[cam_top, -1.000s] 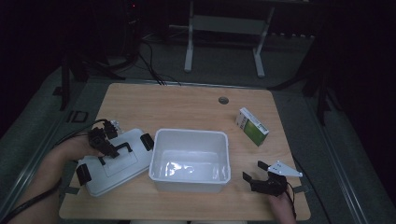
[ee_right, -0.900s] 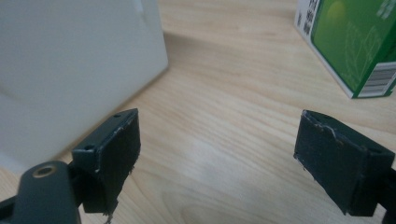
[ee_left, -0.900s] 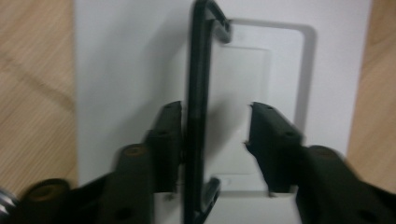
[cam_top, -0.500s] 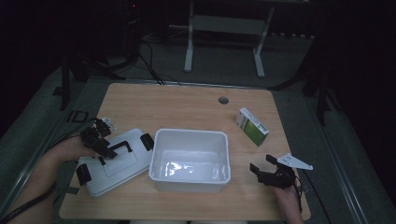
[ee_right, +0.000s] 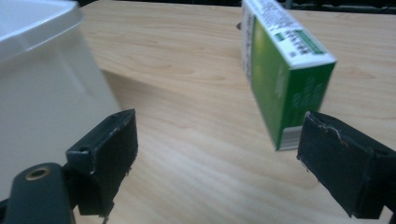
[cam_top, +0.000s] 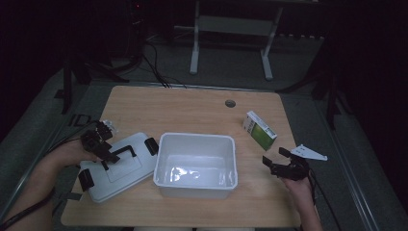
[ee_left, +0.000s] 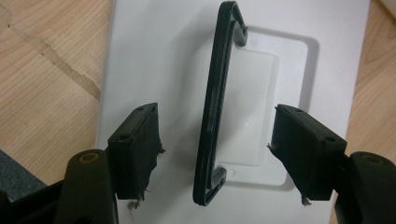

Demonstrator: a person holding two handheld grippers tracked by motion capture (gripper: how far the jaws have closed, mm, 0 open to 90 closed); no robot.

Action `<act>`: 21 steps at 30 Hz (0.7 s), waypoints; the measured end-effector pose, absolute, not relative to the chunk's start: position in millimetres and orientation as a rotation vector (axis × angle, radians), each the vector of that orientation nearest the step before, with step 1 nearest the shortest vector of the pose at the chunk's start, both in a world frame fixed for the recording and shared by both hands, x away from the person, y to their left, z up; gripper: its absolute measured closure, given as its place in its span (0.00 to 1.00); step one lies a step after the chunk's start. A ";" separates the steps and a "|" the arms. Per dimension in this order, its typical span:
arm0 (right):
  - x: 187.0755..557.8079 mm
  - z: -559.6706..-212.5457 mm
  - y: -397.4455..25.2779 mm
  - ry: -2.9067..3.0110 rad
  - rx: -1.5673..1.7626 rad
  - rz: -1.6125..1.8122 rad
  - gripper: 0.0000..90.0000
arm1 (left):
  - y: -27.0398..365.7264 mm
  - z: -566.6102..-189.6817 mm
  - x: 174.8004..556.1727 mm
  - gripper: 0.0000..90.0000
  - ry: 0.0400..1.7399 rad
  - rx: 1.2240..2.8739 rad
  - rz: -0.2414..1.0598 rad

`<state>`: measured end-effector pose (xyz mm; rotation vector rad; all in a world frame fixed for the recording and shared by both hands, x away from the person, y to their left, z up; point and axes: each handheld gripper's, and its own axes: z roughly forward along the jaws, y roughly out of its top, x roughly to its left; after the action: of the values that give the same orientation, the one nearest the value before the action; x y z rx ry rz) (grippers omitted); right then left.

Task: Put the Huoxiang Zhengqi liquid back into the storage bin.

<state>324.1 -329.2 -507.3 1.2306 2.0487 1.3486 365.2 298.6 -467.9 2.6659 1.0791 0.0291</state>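
Near the left edge of the surface (cam_top: 192, 103), the white lid (cam_top: 126, 169) lies flat beside the open white container (cam_top: 196, 164), its black carry handle (ee_left: 215, 107) facing up. The left gripper (cam_top: 107, 153) hangs over that lid with its fingers (ee_left: 135, 149) spread wide, one on each side of the handle and touching neither it nor the lid; the straddle looks set for a grip on the handle, judged the step in hand. Black latches (cam_top: 151, 145) sit at the lid's ends, released, so the lid is free to lift. Toward the right edge, the green and white carton (cam_top: 260, 130) stands on a narrow side, apart from the container. The right gripper (cam_top: 276, 162) sits low near the front right corner, fingers (ee_right: 105, 156) likewise spread and holding nothing, aimed between container wall and carton. Carton probably goes into the container before the lid closes
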 end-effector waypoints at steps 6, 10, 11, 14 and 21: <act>344.6 -503.1 -334.5 2.056 1.228 1.303 0.15 | 298.4 -470.2 365.6 0.36 1.080 2.676 0.011; 356.3 -503.0 -337.3 2.056 1.237 1.276 0.18 | 298.9 -471.0 365.7 0.36 1.084 2.675 0.011; 359.6 -503.3 -338.6 2.053 1.245 1.274 0.18 | 299.3 -471.0 365.8 0.36 1.092 2.668 0.008; 368.3 -504.3 -341.2 2.052 1.247 1.257 0.24 | 300.6 -470.8 365.9 0.36 1.094 2.669 0.000; 386.9 -504.5 -341.1 2.082 1.248 1.229 0.32 | 301.0 -473.2 366.2 0.36 1.100 2.678 0.006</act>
<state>386.9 -341.1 -504.5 1.2481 2.0820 1.2289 366.2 301.0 -473.2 2.6781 1.1001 0.0058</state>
